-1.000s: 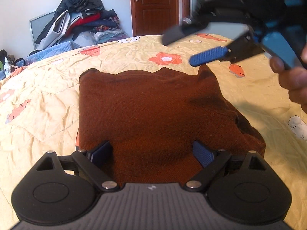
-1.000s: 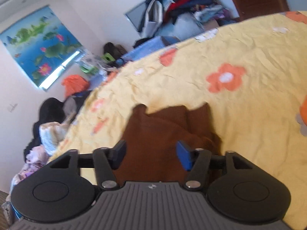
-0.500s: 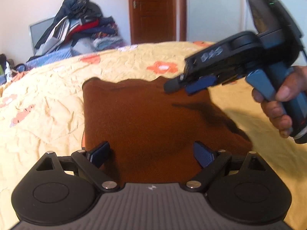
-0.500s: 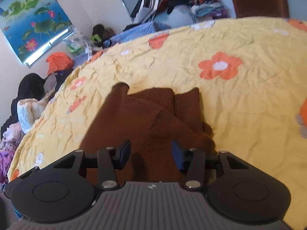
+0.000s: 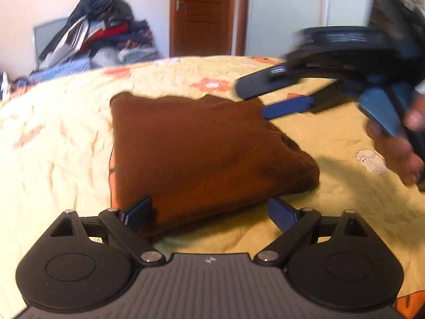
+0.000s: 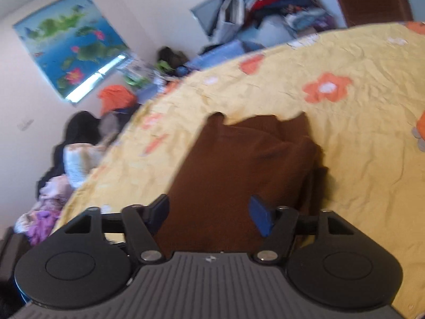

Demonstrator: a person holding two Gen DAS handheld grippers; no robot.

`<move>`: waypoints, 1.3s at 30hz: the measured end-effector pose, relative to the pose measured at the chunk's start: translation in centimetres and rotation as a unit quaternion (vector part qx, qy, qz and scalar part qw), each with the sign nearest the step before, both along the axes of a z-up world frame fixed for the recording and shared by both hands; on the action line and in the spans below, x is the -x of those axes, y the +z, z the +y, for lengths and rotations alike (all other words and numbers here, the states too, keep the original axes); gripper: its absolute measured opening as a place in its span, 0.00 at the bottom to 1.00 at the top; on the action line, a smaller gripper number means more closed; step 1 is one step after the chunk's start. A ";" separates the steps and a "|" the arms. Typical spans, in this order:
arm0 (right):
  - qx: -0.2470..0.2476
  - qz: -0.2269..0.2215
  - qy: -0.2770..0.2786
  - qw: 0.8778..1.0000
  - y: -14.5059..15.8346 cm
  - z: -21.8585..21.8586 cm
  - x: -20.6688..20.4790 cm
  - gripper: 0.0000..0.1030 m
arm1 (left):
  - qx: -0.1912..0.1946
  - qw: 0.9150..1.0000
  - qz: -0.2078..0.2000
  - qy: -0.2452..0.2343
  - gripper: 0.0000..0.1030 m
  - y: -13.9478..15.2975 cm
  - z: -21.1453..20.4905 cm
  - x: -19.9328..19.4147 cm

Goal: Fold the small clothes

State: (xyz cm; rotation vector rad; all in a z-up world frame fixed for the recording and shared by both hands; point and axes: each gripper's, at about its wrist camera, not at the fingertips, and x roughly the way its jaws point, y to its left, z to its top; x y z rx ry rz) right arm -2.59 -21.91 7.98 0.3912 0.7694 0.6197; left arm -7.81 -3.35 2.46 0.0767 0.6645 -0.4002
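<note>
One brown knitted garment (image 5: 202, 148), folded into a thick packet, lies on the yellow flowered bedspread (image 5: 61, 143) of a bed, and two grippers work over it. The left gripper (image 5: 209, 212) has its jaws spread wide, nothing pinched; the packet's near edge lies between and just ahead of its two blue pads (image 5: 283, 211), the left pad close beside the cloth's corner. The left wrist view alone shows the right gripper (image 5: 261, 99) from the side, held by a hand (image 5: 398, 143) above the garment's far right corner, its jaws opening with nothing between them. It also shows a wooden door (image 5: 204, 13) and one heap of clothes (image 5: 106, 37). The right wrist view alone shows a lotus picture (image 6: 69, 42) on the wall and more clothing piled beside the bed (image 6: 69, 164). There the garment fills the gap beyond the spread jaws, untouched by the pads.
</note>
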 end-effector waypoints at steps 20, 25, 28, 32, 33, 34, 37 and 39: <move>0.172 -0.005 -0.144 0.974 -5.1 0.4 10.1 1.00 | -0.020 0.987 0.019 0.158 0.93 -2.3 1.3 2.1; 0.304 -0.034 -0.158 0.939 -6.2 4.7 9.5 1.00 | -0.028 0.985 0.017 0.171 1.00 -2.6 1.0 1.9; 0.296 -0.020 -0.193 0.935 -6.3 4.9 9.0 1.00 | -0.028 0.985 0.015 0.171 1.00 -2.9 1.1 1.8; 0.293 -0.024 -0.231 0.927 -6.6 5.3 8.9 1.00 | -0.028 0.985 0.016 0.171 1.00 -2.8 1.1 1.7; 0.293 -0.023 -0.237 0.926 -6.6 5.4 8.9 1.00 | -0.029 0.985 0.017 0.170 1.00 -2.8 1.1 1.7; 0.292 -0.020 -0.241 0.925 -6.6 5.4 8.8 1.00 | -0.029 0.985 0.017 0.170 1.00 -2.8 1.1 1.7; 0.293 -0.018 -0.241 0.925 -6.7 5.4 8.7 1.00 | -0.030 0.985 0.019 0.170 1.00 -2.8 0.9 1.7; 0.293 -0.019 -0.240 0.925 -6.7 5.4 8.8 1.00 | -0.030 0.985 0.020 0.170 1.00 -2.8 0.9 1.7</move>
